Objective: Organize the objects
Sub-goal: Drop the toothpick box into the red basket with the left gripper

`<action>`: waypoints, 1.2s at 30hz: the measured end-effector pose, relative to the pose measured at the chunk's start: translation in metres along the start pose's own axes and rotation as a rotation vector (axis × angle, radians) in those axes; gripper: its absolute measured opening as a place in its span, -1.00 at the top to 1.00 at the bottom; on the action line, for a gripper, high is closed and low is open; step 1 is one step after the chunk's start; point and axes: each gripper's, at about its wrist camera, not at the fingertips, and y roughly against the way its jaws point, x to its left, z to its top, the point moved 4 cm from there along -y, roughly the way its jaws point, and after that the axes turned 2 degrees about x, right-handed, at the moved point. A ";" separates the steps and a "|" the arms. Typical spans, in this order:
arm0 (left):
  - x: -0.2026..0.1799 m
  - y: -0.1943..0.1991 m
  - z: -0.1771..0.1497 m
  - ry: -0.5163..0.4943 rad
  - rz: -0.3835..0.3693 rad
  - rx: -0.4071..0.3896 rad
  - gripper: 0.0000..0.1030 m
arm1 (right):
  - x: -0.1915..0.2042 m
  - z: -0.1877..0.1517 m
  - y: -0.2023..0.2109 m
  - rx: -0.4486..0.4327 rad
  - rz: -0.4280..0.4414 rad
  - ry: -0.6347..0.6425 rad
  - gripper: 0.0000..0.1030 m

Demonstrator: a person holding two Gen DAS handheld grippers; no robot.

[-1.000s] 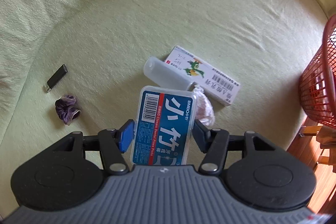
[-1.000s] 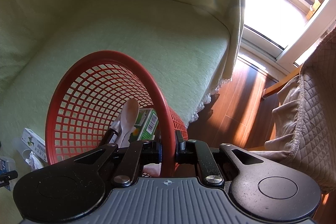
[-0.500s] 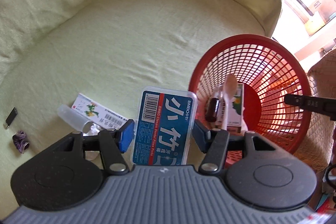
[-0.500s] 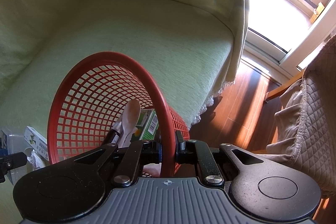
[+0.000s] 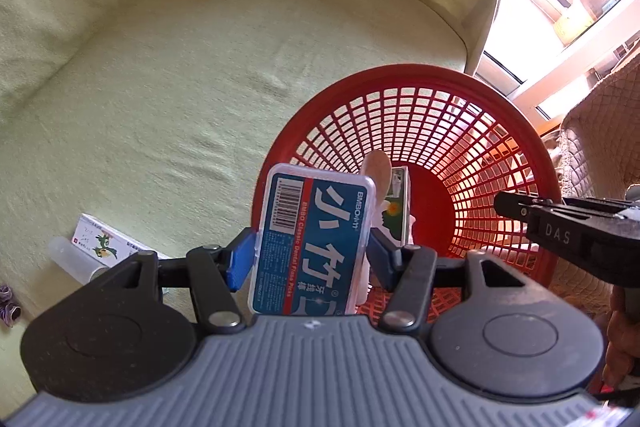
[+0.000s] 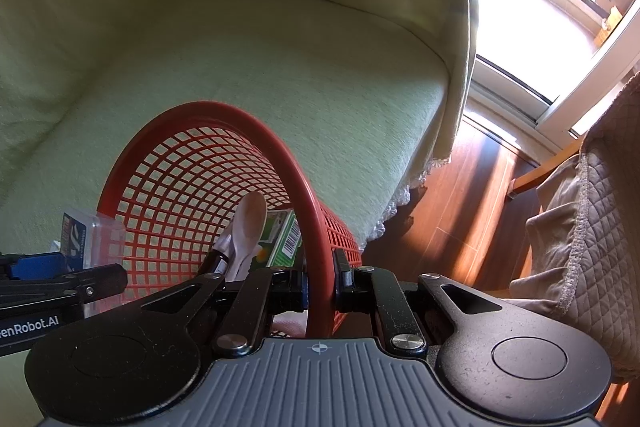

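Swung right since earlier, left gripper (image 5: 312, 253) clamps floss box (image 5: 314, 239) upright at red basket (image 5: 400, 75) near rim; right gripper (image 6: 320, 277) pinches that rim.

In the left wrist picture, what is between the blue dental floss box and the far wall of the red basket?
In the left wrist view, a pale spoon and a green carton stand between the floss box and the basket's far wall, both inside the basket.

Both wrist cameras look steeply down, sharing the red basket (image 5: 412, 95) close up.
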 end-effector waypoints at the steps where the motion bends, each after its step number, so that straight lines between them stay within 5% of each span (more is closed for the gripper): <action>1: -0.003 -0.002 0.001 -0.003 0.000 0.003 -0.07 | 0.001 0.000 0.000 -0.001 0.000 0.002 0.85; 22: -0.036 -0.005 0.014 -0.008 -0.128 -0.021 -0.15 | -0.006 0.002 -0.002 -0.001 0.012 -0.023 0.84; 36: 0.019 0.015 -0.009 0.053 -0.026 -0.035 -0.15 | -0.006 0.001 -0.002 0.002 0.012 -0.033 0.84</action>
